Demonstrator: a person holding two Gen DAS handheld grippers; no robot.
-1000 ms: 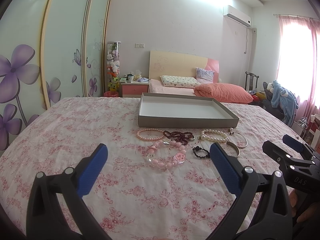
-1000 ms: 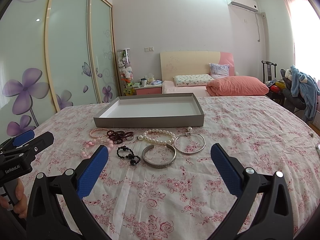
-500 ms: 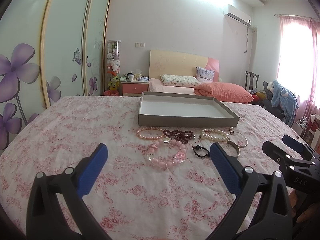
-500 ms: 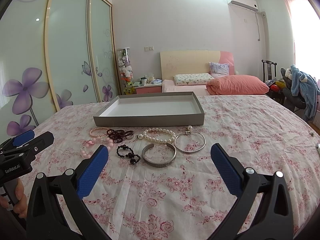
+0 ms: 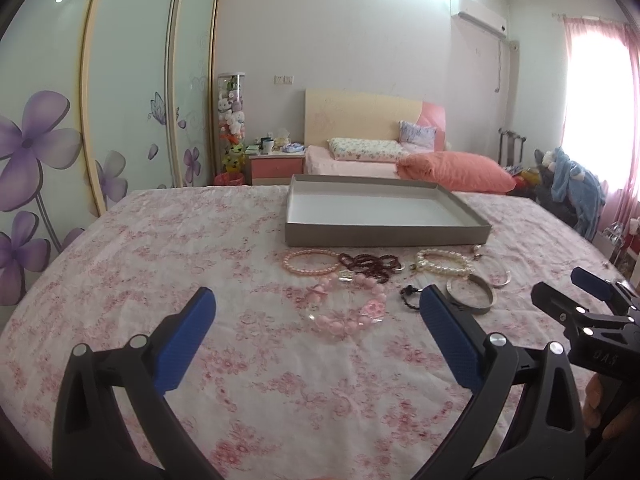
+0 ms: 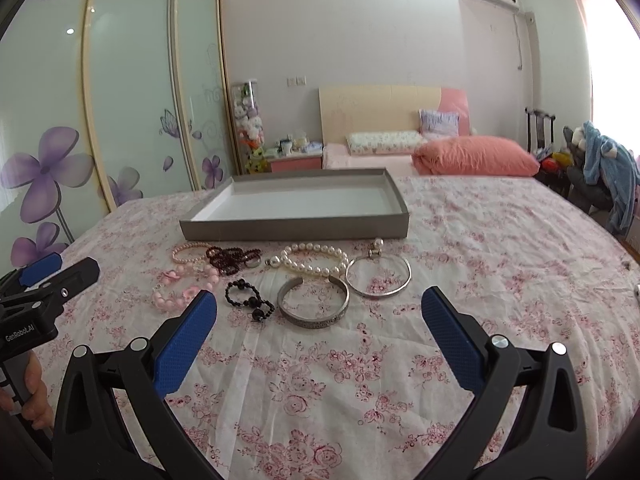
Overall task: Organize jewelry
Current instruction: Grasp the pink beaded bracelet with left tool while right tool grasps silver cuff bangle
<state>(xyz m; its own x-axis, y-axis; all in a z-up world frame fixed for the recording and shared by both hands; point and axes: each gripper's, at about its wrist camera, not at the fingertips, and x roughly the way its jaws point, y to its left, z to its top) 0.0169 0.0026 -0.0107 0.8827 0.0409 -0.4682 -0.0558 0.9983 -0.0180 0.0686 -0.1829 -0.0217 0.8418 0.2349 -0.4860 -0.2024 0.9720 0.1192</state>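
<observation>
A shallow grey tray (image 5: 384, 236) (image 6: 296, 230) with a white floor stands empty on the floral cloth. In front of it lie several bracelets: pink pearls (image 5: 310, 263), dark red beads (image 5: 370, 264), chunky pink beads (image 5: 346, 312), a small black bead loop (image 6: 248, 300), white pearls (image 6: 310, 262), an engraved silver cuff (image 6: 314, 304) and a thin silver bangle (image 6: 378, 276). My left gripper (image 5: 316, 324) hangs open and empty just short of the chunky pink beads. My right gripper (image 6: 319, 322) is open and empty, just short of the silver cuff.
The table's floral cloth (image 6: 500, 248) spreads wide on every side. Behind are a bed with a coral pillow (image 6: 476, 156), a pink nightstand (image 5: 274, 166) and sliding wardrobe doors (image 5: 132, 80). A chair with blue clothes (image 6: 604, 168) stands at the right.
Both grippers have crept slightly forward toward the bracelets; the jewelry and the tray have not moved.
</observation>
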